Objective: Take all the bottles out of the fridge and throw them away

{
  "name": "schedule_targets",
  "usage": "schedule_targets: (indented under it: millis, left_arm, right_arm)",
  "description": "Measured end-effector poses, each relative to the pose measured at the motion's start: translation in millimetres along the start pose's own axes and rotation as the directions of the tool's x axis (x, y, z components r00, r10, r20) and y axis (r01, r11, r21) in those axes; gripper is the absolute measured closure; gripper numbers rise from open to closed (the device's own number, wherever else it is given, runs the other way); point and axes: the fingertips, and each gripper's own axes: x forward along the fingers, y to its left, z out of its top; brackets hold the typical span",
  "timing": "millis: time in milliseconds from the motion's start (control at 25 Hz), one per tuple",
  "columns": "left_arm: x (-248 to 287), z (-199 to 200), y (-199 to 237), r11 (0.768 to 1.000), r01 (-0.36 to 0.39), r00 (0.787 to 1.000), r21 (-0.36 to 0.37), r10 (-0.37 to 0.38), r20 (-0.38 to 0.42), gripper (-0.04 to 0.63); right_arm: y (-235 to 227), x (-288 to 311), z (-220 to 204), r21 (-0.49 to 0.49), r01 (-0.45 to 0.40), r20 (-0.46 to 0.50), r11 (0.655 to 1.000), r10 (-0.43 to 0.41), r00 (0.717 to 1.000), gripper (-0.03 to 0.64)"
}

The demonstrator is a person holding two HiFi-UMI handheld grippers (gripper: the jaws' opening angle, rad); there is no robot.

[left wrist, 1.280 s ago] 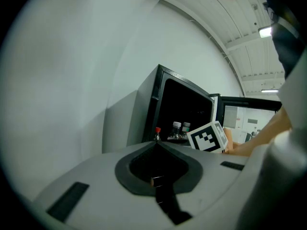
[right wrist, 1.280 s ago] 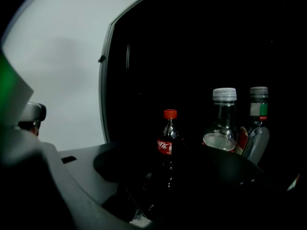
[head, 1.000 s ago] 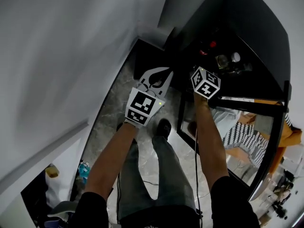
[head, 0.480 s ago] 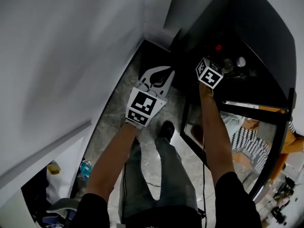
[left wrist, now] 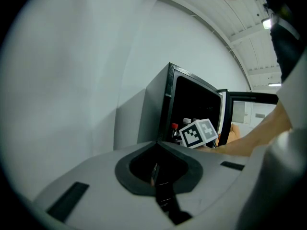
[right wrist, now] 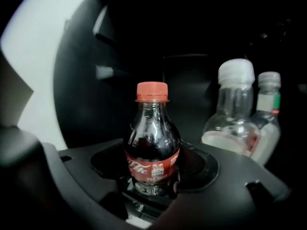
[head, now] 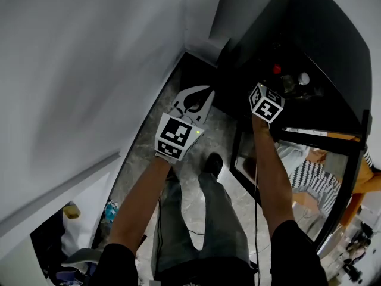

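A small cola bottle [right wrist: 152, 143] with a red cap [head: 276, 69] stands upright on a shelf in the open black fridge [head: 309, 34]. My right gripper [right wrist: 153, 150] reaches into the fridge. Its jaws have just been opening and now stand wide on either side of the cola bottle's lower body, not pressing on it. Only its marker cube [head: 266, 102] shows in the head view. Two clear bottles with white caps [right wrist: 233, 114] [right wrist: 268, 114] stand behind to the right. My left gripper [head: 208, 90] hangs outside the fridge, shut and empty.
The fridge's glass door [head: 297, 165] stands swung open at the right. A white wall [head: 89, 70] runs along the left. My legs and shoes are on the marble floor [head: 143, 159]. A low opening at the bottom left holds a blue item [head: 110, 210].
My right gripper has pushed further into the fridge, closer to the red-capped bottle. The left gripper has kept its place.
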Motion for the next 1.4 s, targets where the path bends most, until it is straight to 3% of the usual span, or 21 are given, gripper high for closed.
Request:
schedule_targets:
  millis: [320, 640, 920, 1400]
  left_arm:
    - [-32, 43, -20, 0.998, 0.06, 0.998, 0.016, -0.06, -0.003, 0.594]
    - [-96, 112, -41, 0.994, 0.103, 0.995, 0.032, -0.103, 0.011, 0.594]
    - [-143, 172, -44, 0.99, 0.103, 0.993, 0.092, -0.108, 0.049, 0.594]
    - [-220, 228, -4, 0.992, 0.017, 0.995, 0.123, -0.03, 0.1, 0.594]
  right_arm:
    - [12, -97, 25, -0.007, -0.054, 0.012, 0.999, 0.054, 0.998, 0.313]
    - [48, -220, 95, -0.029, -0.122, 0.014, 0.992, 0.122, 0.992, 0.313]
    - [103, -294, 167, -0.045, -0.199, 0.073, 0.979, 0.201, 0.977, 0.313]
    - [209, -339, 241, -0.123, -0.328, 0.153, 0.937, 0.344, 0.926, 0.313]
